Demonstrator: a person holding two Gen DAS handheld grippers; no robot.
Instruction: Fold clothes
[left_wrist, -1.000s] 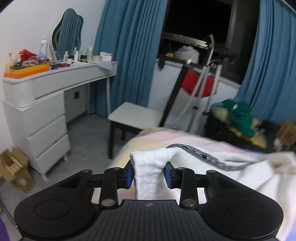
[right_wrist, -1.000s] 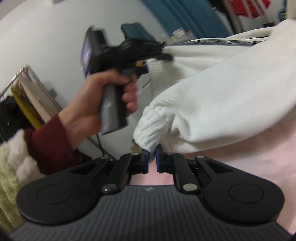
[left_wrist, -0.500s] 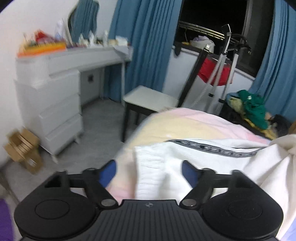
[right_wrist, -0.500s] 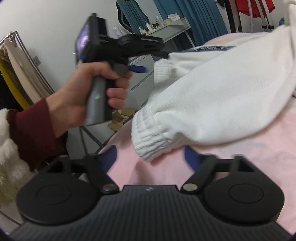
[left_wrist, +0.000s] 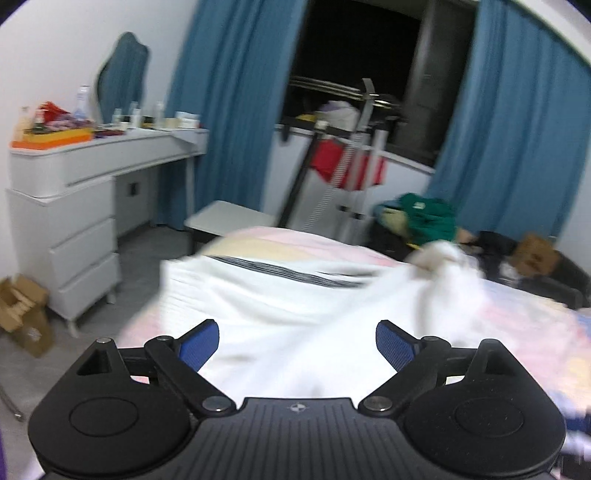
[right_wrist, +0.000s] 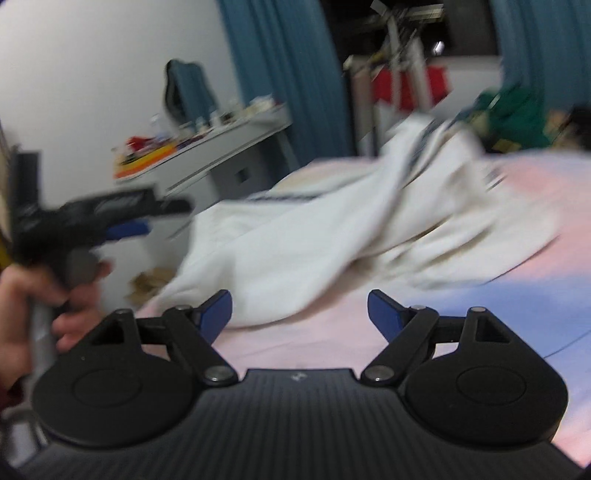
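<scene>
Both tools are released: the left hand-held gripper (left_wrist: 295, 343) has its blue pads spread wide above the white garment (left_wrist: 295, 306), and the right hand-held gripper (right_wrist: 299, 314) gapes over the pink bed (right_wrist: 332, 343). That garment lies rumpled across the bed, centre frame (both views are motion-blurred). At lower left of the right view, a hand (right_wrist: 33, 302) grips the left tool's handle.

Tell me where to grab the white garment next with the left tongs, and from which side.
Probably the near-left ribbed edge of the white garment, approached from the bed's foot, low and level. That edge lies flat and spread near the bed's edge, while the far end is bunched. The left tongs stand open just short of it. Motion blur hides finer folds.
</scene>
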